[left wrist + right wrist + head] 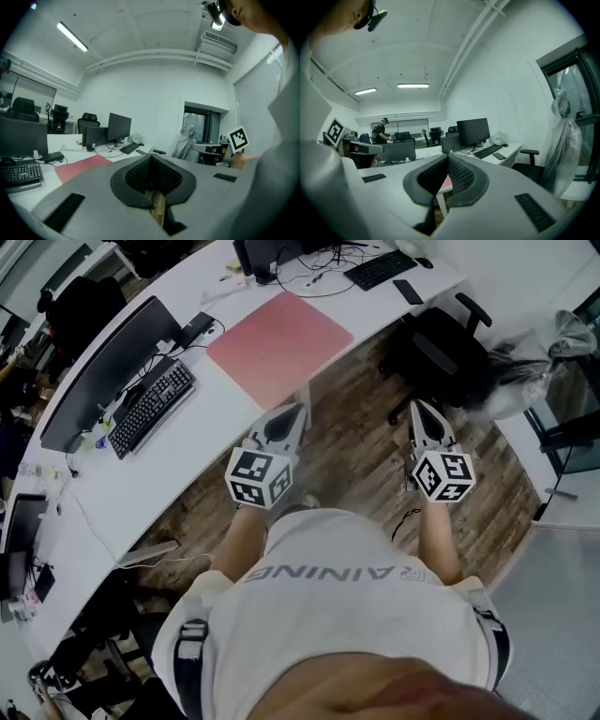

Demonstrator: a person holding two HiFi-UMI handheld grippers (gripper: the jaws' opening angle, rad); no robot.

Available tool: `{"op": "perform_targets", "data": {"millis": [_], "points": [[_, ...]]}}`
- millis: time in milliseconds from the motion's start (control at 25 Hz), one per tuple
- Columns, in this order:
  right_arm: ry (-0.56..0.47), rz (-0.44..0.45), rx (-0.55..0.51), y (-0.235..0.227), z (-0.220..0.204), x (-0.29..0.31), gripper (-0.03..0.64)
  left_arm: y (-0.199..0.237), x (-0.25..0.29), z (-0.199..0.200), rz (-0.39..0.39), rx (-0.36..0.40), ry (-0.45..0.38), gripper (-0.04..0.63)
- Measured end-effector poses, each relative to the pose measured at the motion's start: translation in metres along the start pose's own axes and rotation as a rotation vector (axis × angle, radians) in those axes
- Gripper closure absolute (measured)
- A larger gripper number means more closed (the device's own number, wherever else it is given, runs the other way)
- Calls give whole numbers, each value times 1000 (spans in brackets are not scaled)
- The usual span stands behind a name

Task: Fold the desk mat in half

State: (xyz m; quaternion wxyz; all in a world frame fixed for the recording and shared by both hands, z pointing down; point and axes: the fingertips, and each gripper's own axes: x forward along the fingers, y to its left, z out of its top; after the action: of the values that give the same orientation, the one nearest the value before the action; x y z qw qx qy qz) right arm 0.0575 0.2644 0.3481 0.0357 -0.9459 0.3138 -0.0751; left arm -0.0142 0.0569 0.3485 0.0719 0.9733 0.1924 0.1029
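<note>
While left gripper [300, 412], right gripper [417, 409] jaws closed, empty, desk mat [279, 345] ahead, seemingly flat.

The desk mat [279, 345] lies on the tabletop [187, 451], seemingly reaching its front edge; keyboard [152, 407] left, chair [441, 348] right.

Only the person's shirt [347, 573] bears legible print, partly readable upside down as "AINING".

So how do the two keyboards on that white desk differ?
The near keyboard lies left of the pink mat; the far keyboard lies beyond it. The near keyboard sits in front of a wide monitor; the far keyboard has a phone beside it. Both are black, on the white desk, off the mat.
</note>
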Motion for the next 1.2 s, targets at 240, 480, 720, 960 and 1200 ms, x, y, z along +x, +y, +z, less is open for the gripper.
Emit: {"op": "perform_targets", "data": {"millis": [240, 480, 720, 960, 1200], "points": [[19, 79, -30, 21, 8, 74, 594, 62, 13, 13, 63, -17, -15, 568], [65, 150, -37, 34, -4, 123, 594, 101, 19, 8, 129, -49, -5, 568], [97, 238, -25, 33, -10, 169, 594, 125, 29, 7, 213, -63, 5, 568], [136, 377, -18, 29, -17, 236, 594, 159, 50, 13, 359, -109, -10, 568], [163, 530, -22, 14, -4, 308, 594, 183, 79, 35, 527, -121, -45, 568]]}}
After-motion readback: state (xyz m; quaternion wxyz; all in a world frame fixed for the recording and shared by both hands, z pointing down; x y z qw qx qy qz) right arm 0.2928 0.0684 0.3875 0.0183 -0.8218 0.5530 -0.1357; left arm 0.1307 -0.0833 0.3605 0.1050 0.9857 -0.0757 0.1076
